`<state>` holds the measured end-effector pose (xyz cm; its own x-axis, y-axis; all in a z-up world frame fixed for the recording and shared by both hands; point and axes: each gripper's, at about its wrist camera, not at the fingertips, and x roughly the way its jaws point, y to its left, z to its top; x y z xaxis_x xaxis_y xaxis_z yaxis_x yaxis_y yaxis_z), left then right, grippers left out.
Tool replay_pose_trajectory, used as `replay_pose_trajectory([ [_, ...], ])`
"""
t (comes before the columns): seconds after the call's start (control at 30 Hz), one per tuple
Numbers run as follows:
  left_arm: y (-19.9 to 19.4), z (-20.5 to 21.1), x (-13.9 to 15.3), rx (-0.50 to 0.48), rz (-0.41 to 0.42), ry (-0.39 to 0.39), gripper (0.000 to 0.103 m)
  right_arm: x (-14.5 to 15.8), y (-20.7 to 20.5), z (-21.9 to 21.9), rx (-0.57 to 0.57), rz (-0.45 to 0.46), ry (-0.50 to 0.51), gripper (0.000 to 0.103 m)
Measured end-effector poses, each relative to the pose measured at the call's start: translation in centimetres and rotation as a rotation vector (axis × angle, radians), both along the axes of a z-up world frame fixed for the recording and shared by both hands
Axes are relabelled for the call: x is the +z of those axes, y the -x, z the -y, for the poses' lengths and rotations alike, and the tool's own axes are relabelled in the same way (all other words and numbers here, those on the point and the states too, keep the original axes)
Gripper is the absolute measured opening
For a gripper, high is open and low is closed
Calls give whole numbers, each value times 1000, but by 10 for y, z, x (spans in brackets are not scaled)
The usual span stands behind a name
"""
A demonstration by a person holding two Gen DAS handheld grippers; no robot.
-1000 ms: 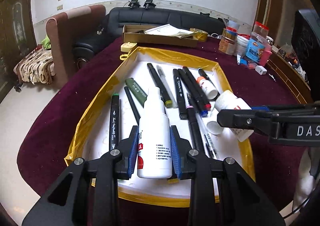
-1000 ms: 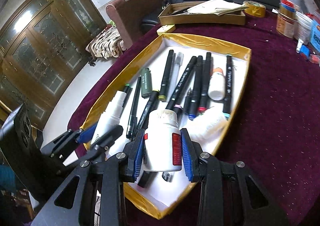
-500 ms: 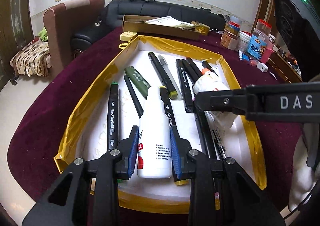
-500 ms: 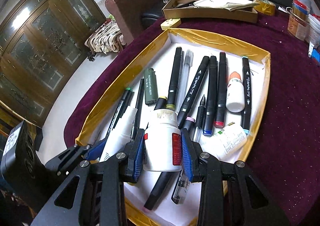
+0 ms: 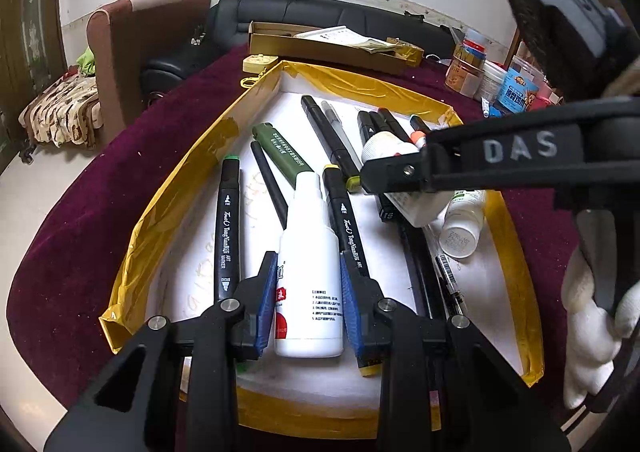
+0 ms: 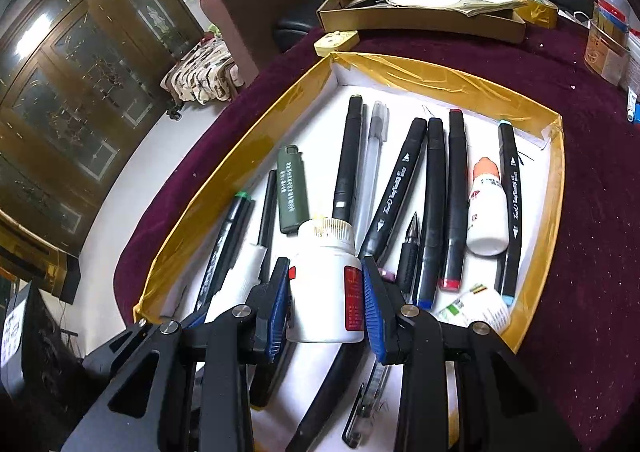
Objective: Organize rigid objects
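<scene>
While the left claw (image 5: pixel 308 304) has kept its place, clamped on the white squeeze bottle (image 5: pixel 308 276) above the near end of the gold-edged tray (image 6: pixel 400 72), the right claw (image 6: pixel 326 300) has carried its white pill bottle (image 6: pixel 326 284) inward over the tray — pads still pressed to both sides. A second pill bottle (image 5: pixel 464 224) now lies beside the tray's right wall, below that claw. Markers (image 6: pixel 434 204) remain in rows at the tray's middle. Judgement: both bottles are in transit, neither yet placed; sorting is unfinished.

The right gripper (image 5: pixel 390 180) with its white pill bottle (image 6: pixel 326 284) has shifted leftward over the tray (image 6: pixel 224 180).
</scene>
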<state>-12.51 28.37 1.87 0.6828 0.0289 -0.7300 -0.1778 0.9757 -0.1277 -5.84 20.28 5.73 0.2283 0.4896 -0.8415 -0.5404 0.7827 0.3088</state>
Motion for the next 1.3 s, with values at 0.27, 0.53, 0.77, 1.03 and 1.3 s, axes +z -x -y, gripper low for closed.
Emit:
replay_pose_trajectory([
  [0.27, -3, 1, -2, 8, -1, -7, 28, -11, -10, -1, -22, -26, 4, 31],
  [0.53, 2, 3, 4, 15, 17, -1, 58, 13, 4, 21, -51, 30, -66, 37],
  [0.77, 24, 6, 37, 75, 155, -17, 75, 44, 35, 63, -96, 160, -123, 41],
  [1.03, 58, 19, 83, 193, 337, -107, 89, 61, 64, 101, -157, 327, -124, 48],
  [1.3, 107, 26, 127, 298, 581, -99, 103, 93, 126, 130, -237, 690, -104, 86],
])
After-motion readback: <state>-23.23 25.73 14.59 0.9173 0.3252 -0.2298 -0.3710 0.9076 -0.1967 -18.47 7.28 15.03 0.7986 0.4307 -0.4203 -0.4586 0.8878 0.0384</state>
